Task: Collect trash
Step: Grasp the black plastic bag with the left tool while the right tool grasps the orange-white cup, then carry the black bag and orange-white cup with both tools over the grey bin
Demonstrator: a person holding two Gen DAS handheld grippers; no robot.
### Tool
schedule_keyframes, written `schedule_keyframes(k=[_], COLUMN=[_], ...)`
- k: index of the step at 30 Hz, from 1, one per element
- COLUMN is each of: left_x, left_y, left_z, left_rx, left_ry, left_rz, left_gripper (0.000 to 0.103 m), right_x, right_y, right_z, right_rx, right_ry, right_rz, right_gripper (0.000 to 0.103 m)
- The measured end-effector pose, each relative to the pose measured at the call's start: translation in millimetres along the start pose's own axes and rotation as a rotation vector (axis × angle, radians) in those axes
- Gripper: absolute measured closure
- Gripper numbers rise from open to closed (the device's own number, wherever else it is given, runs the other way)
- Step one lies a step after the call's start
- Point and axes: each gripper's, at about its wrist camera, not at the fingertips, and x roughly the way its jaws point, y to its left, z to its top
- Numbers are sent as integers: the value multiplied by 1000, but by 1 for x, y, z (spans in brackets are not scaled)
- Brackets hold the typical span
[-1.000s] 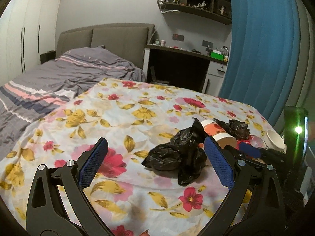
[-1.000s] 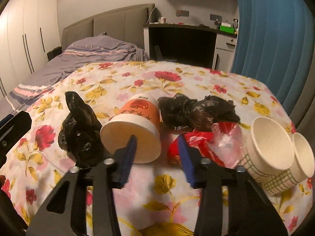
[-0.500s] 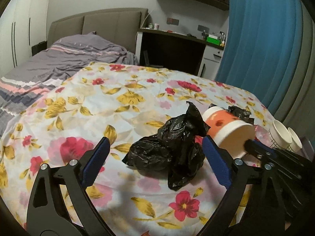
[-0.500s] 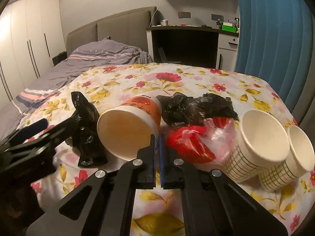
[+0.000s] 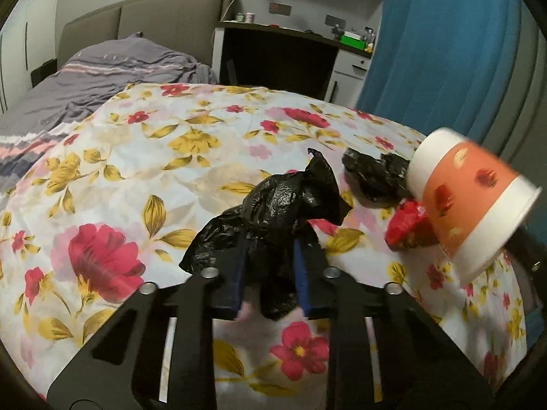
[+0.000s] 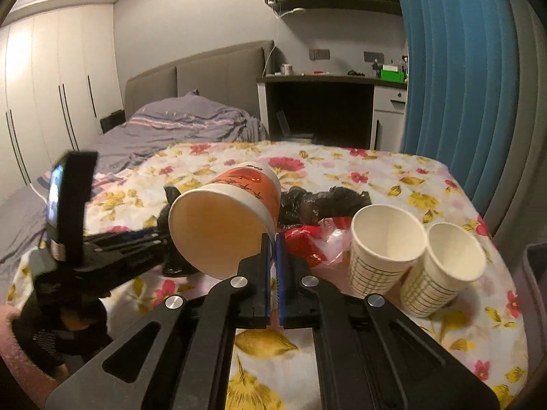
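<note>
Left wrist view: the left tongs (image 5: 270,273) are closing on a crumpled black plastic bag (image 5: 277,205), whose bulk fills the gap between the blue pads (image 5: 236,273) and spills above and below them. The bag lies on a table covered by a floral cloth (image 5: 136,171) with red and yellow flowers. Just right of it lies a second black bag (image 5: 374,177), and in front of that a red wrapper (image 5: 405,225), both on the cloth. At the far right an orange-and-white paper cup (image 5: 471,198) hangs tilted above the cloth, mouth toward the lower right, blurred.

Right wrist view: at the far left the left tool's black body (image 6: 71,205) reaches in over the cloth. The right tongs (image 6: 272,249) are pressed together on the rim of the orange-and-white paper cup (image 6: 225,215), which is lifted clear of the floral cloth (image 6: 393,174) with its empty mouth facing the camera. Behind and right of the cup lie the second black bag (image 6: 324,201) and the red wrapper (image 6: 304,235) with clear plastic (image 6: 333,242) beside it. Farther right two white paper cups (image 6: 386,246) with a grid print lie on their sides, touching, mouths toward the camera. A bed with grey covers (image 6: 177,126) stands behind the table, and a blue curtain (image 6: 461,68) hangs at the right.
</note>
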Motion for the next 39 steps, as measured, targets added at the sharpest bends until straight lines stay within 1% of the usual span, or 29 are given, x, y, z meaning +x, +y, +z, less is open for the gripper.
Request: schedule_keyframes(k=[3, 6, 10, 11, 16, 21, 25, 29, 33, 36, 39], left_x=[-11, -32, -63, -73, -104, -128, -137, -138, -130, -116, -98], left_y=[-4, -10, -25, -32, -68, -120, -169, -225, -285, -326, -361], left_z=[-4, -7, -9, -10, -13, -19, -24, -28, -33, -38, -45], left_rx=[5, 10, 25, 39, 107, 178, 233, 278, 341, 369, 400], left_ry=[-19, -60, -116, -135, -184, -211, -219, -211, -202, -168, -138], left_rz=[-2, -9, -40, -50, -93, -172, -241, -339, -425, -487, -531], left_gripper=[91, 92, 92, 92, 92, 92, 92, 92, 92, 92, 92], right_x=[-25, -51, -86, -95, -133, -167, -189, -211, -230, -241, -246], right_y=[-5, -14, -31, -35, -57, -83, -106, -137, -166, -190, -213], right_z=[1, 1, -2, -3, -11, -23, -32, -40, -50, -58, -66], right_rx=[8, 22, 48, 56, 97, 145, 177, 212, 251, 284, 316], right_ry=[-39, -77, -126, -136, -175, -205, -228, -247, -260, -265, -262], right_rz=[-2, -21, -49, -58, -100, -153, -204, -268, -336, -392, -439], right_gripper=[99, 99, 99, 99, 99, 99, 99, 99, 99, 99, 99])
